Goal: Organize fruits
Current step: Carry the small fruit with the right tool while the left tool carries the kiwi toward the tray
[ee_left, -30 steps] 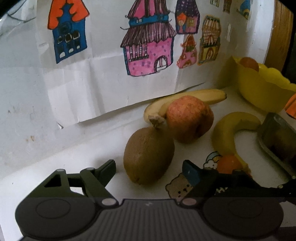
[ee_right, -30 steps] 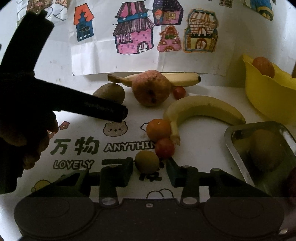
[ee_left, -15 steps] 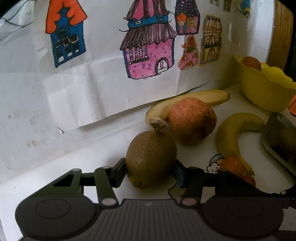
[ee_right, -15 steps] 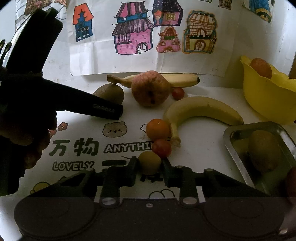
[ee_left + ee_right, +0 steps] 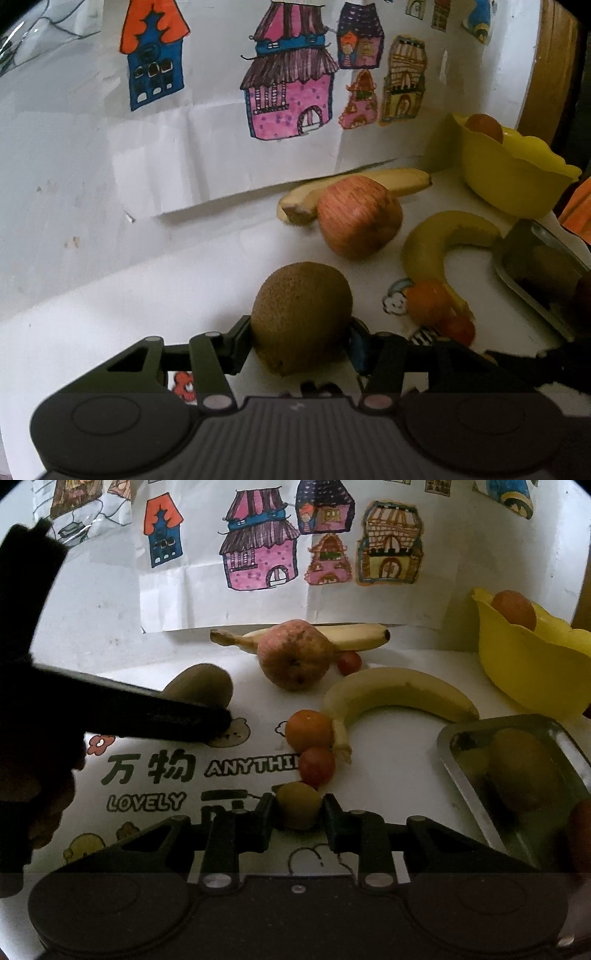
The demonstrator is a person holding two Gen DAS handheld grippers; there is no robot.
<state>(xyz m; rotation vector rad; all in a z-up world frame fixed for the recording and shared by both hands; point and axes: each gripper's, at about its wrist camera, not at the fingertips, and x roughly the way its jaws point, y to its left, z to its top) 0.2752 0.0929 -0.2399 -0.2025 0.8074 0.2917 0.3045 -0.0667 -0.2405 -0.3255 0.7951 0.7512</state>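
Observation:
My left gripper [image 5: 301, 341] is shut on a brown kiwi [image 5: 301, 315], which now sits away from the red apple [image 5: 358, 216] and the two bananas [image 5: 439, 243]. In the right wrist view that kiwi [image 5: 199, 685] shows behind the dark left gripper arm [image 5: 147, 716]. My right gripper [image 5: 298, 812] is shut on a small yellow-green fruit [image 5: 298, 805] on the printed mat. Just beyond it lie a red cherry tomato [image 5: 316, 766], a small orange [image 5: 308, 730] and a curved banana [image 5: 399, 698].
A metal tray [image 5: 461, 771] at the right holds another kiwi [image 5: 524, 768]. A yellow bowl [image 5: 532, 672] with an orange fruit stands at the back right. Paper drawings of houses [image 5: 277, 554] hang on the wall behind. A person's hand [image 5: 33, 775] grips the left tool.
Both grippers have gone from open to shut: the left on the kiwi, the right on the small yellow-green fruit. The left gripper has drawn the kiwi away from the apple.

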